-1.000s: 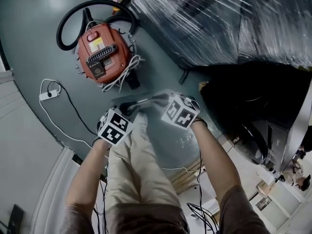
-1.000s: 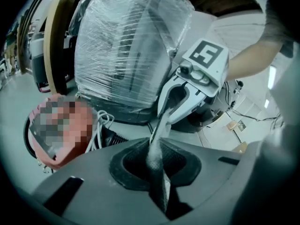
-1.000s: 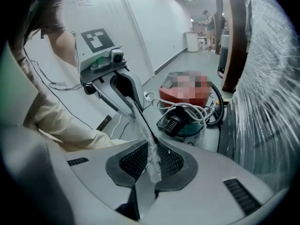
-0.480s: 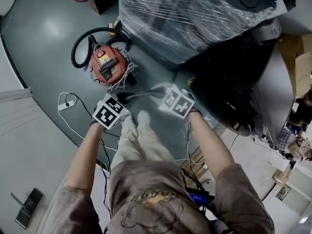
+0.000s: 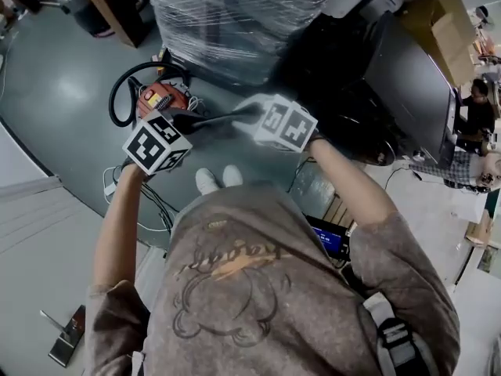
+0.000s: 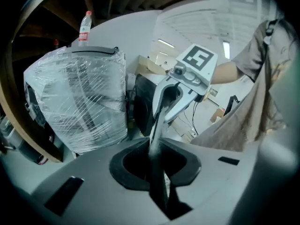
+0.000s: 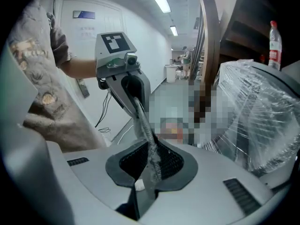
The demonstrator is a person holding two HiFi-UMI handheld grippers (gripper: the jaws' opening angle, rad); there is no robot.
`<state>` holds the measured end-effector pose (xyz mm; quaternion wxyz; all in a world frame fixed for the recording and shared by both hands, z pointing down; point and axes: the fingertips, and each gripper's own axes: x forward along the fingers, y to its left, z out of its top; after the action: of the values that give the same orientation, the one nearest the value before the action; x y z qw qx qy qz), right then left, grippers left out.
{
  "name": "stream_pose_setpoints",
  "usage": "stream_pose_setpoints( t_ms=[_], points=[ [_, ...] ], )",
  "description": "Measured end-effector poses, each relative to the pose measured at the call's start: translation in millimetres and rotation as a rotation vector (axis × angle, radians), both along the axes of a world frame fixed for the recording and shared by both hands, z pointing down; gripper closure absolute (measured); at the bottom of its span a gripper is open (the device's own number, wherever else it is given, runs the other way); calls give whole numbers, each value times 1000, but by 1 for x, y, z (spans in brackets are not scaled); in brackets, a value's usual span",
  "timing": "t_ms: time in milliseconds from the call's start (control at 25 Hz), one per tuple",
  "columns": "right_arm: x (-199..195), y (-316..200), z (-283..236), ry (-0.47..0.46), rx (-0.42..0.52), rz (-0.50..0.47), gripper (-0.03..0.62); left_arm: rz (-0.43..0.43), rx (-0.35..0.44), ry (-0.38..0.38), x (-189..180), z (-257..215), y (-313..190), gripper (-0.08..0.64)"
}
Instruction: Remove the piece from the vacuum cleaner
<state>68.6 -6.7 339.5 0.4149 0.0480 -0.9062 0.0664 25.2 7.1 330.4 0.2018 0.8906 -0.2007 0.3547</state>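
Observation:
The red vacuum cleaner (image 5: 160, 100) lies on the grey floor with its black hose (image 5: 117, 92) looped round it. Raised well above it, a thin, dusty grey mesh piece (image 5: 221, 118) stretches between my two grippers. My left gripper (image 6: 157, 172) is shut on one end of the piece (image 6: 156, 135), which I see edge-on. My right gripper (image 7: 150, 172) is shut on the other end of the piece (image 7: 147, 139). In the head view the left gripper (image 5: 186, 124) is left of the piece and the right gripper (image 5: 249, 116) is right of it.
A large plastic-wrapped load (image 5: 235, 22) stands just behind the vacuum, with a water bottle (image 6: 84, 27) on top. A white power strip with its cable (image 5: 109, 182) lies on the floor at left. A cardboard box (image 5: 442, 22) and dark equipment (image 5: 407, 77) fill the right side.
Both grippers have risen with the piece held between them, and the vacuum now lies farther below. The person has straightened up, so the torso fills the lower view.

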Motion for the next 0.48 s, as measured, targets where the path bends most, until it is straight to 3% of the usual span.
stream_pose_setpoints(
  t_ms=[240,480],
  points=[
    [2,-2,-46,-80,54,87,546,15,55,12,3,-45,-3,518],
    [3,-13,-80,-173,141,204,540,-109,136,117,4,-73,-18,511]
  ],
)
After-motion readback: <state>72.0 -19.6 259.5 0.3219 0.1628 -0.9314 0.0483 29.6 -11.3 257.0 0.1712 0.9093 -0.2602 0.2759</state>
